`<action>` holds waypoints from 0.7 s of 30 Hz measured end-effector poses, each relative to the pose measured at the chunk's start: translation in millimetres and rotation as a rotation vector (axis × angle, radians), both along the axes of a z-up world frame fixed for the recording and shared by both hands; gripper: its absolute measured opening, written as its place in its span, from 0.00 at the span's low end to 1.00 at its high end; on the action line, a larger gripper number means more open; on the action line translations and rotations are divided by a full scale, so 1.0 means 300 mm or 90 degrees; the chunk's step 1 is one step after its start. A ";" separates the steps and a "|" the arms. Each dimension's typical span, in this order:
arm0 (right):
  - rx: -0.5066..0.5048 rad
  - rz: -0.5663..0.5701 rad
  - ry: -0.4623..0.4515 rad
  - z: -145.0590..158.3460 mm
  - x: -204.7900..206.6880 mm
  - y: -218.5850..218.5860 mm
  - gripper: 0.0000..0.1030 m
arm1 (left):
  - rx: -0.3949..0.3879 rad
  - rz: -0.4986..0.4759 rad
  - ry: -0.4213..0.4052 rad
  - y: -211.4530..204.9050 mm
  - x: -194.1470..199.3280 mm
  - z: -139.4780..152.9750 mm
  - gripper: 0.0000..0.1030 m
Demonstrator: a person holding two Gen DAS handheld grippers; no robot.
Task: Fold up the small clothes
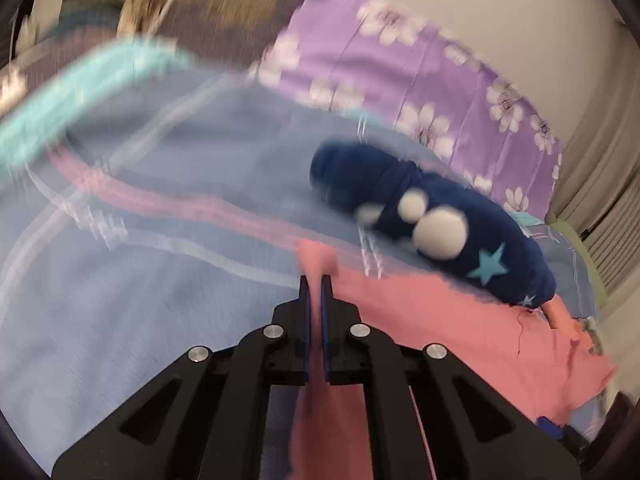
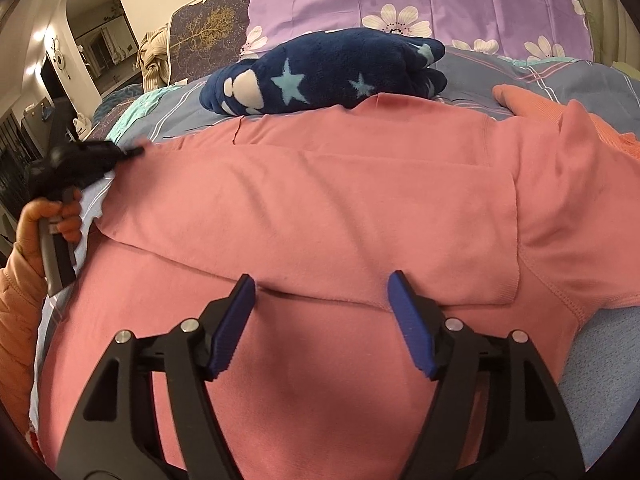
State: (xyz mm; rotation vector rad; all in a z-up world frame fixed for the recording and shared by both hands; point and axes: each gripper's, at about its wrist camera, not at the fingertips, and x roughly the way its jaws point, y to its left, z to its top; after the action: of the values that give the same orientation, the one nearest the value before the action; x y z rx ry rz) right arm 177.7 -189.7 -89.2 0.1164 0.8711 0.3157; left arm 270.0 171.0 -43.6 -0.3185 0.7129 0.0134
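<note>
Hovering low over the pink garment, the right hand-held gripper is holding its blue-padded jaws spread apart, nothing between them. The left hand-held gripper is clamping a fold of the same pink fabric at its edge. The garment is lying partly folded on the bed's blue striped sheet. Beyond it, a navy star-print plush bundle is resting on the sheet, with a purple floral pillow behind. At far left, a lit room interior is showing.
</note>
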 end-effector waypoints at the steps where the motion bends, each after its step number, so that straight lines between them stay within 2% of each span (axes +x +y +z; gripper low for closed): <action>1: 0.000 0.001 0.000 0.000 0.000 0.000 0.70 | 0.049 0.021 0.002 -0.002 0.002 0.005 0.01; 2: -0.002 0.003 0.000 -0.001 0.000 0.003 0.70 | 0.114 0.048 0.017 -0.002 0.010 -0.007 0.00; 3: -0.005 0.003 0.000 0.000 0.000 0.006 0.71 | 0.135 0.054 0.035 0.010 0.015 -0.027 0.00; 5: -0.010 0.003 -0.002 0.001 -0.002 0.009 0.71 | 0.116 0.045 0.072 0.036 0.017 -0.068 0.00; 8: -0.006 0.004 -0.001 0.000 -0.002 0.007 0.71 | 0.093 0.031 0.038 0.023 -0.027 -0.027 0.03; 10: -0.008 0.004 -0.001 0.000 -0.003 0.007 0.71 | 0.094 -0.012 0.003 -0.046 -0.060 0.038 0.13; 12: -0.009 0.004 -0.002 0.001 -0.004 0.008 0.71 | 0.100 -0.058 -0.029 -0.137 -0.098 0.092 0.41; 14: -0.005 0.004 -0.002 0.001 -0.004 0.006 0.71 | 0.096 -0.123 -0.051 -0.244 -0.132 0.118 0.49; 16: 0.001 0.003 -0.003 0.003 -0.004 0.003 0.71 | 0.087 -0.160 -0.034 -0.338 -0.143 0.088 0.49; 19: 0.019 -0.001 -0.001 0.007 -0.005 -0.014 0.71 | 0.092 -0.201 0.079 -0.483 -0.127 -0.120 0.49; 20: 0.020 -0.007 0.002 0.010 -0.006 -0.023 0.68 | 0.124 -0.194 0.083 -0.508 -0.130 -0.168 0.51; 21: 0.014 -0.016 0.006 0.016 -0.011 -0.032 0.64 | 0.130 -0.196 0.070 -0.512 -0.141 -0.148 0.50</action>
State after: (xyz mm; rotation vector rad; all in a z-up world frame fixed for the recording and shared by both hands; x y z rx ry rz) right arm 174.4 -199.2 -84.4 0.1489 0.8753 0.3021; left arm 227.6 17.4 -88.2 -0.0101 0.8563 -0.1894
